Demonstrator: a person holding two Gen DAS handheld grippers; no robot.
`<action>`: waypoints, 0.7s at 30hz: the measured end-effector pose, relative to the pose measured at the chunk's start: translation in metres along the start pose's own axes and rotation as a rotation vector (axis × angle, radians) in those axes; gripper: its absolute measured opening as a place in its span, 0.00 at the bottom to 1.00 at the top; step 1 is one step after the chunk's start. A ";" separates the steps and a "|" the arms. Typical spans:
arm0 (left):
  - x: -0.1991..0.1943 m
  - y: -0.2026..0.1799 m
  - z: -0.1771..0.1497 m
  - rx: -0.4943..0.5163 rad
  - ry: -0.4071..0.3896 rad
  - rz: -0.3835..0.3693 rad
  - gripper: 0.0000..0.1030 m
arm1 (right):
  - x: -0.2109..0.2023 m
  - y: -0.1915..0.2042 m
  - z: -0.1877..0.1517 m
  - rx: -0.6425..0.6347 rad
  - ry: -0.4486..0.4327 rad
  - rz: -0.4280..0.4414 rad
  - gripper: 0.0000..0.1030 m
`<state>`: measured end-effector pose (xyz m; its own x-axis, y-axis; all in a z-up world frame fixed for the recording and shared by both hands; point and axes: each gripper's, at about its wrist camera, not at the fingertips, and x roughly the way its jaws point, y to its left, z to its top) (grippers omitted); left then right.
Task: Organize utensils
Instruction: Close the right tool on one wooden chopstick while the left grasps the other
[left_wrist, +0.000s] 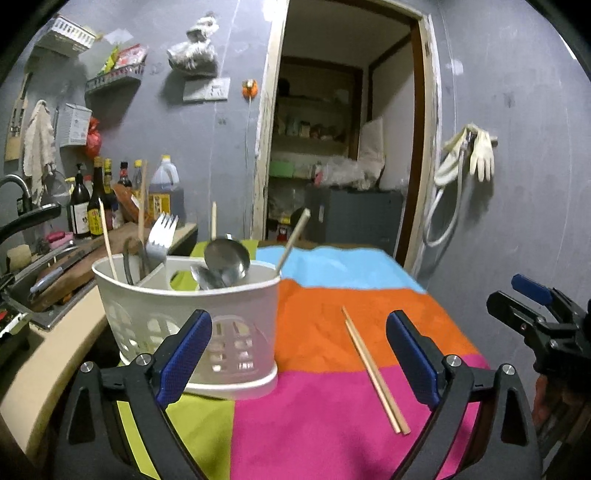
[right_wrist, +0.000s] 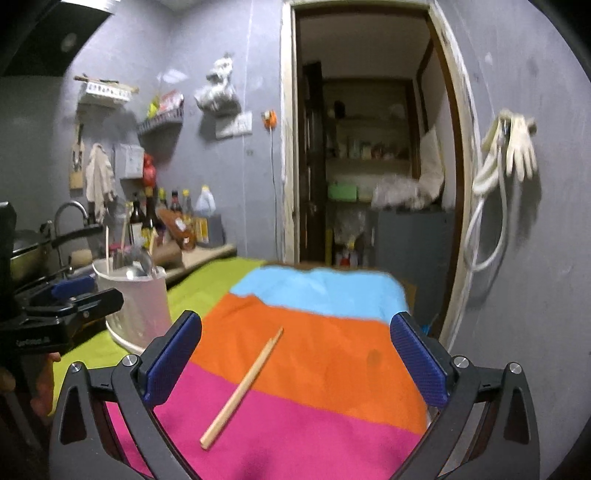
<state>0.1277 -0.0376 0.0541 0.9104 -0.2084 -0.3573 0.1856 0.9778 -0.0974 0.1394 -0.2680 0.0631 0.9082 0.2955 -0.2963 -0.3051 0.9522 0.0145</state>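
Note:
A white perforated utensil holder (left_wrist: 192, 317) stands on the striped cloth, holding a fork (left_wrist: 160, 236), spoons (left_wrist: 225, 262) and several chopsticks. It also shows at the left of the right wrist view (right_wrist: 136, 299). A pair of wooden chopsticks (left_wrist: 373, 369) lies flat on the orange and pink stripes, also seen in the right wrist view (right_wrist: 243, 386). My left gripper (left_wrist: 299, 358) is open and empty, just in front of the holder. My right gripper (right_wrist: 295, 360) is open and empty, above the loose chopsticks; it shows at the right edge of the left wrist view (left_wrist: 535, 314).
The table carries a cloth (right_wrist: 317, 369) of green, pink, orange and blue stripes. A counter (left_wrist: 48, 354) with a sink, faucet and sauce bottles (left_wrist: 96, 199) lies to the left. An open doorway (left_wrist: 343, 147) is behind, gloves (left_wrist: 480, 151) hang on the right wall.

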 end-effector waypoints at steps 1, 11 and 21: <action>0.005 0.000 -0.002 -0.004 0.019 0.003 0.90 | 0.005 -0.003 -0.002 0.010 0.028 0.007 1.00; 0.046 0.011 -0.024 -0.044 0.245 0.057 0.90 | 0.066 -0.011 -0.024 0.056 0.338 0.047 0.96; 0.067 0.024 -0.038 -0.081 0.349 0.099 0.90 | 0.111 0.008 -0.042 0.005 0.547 0.101 0.72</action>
<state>0.1793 -0.0294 -0.0074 0.7390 -0.1217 -0.6626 0.0602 0.9915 -0.1149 0.2260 -0.2311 -0.0104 0.5927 0.3031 -0.7462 -0.3801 0.9221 0.0726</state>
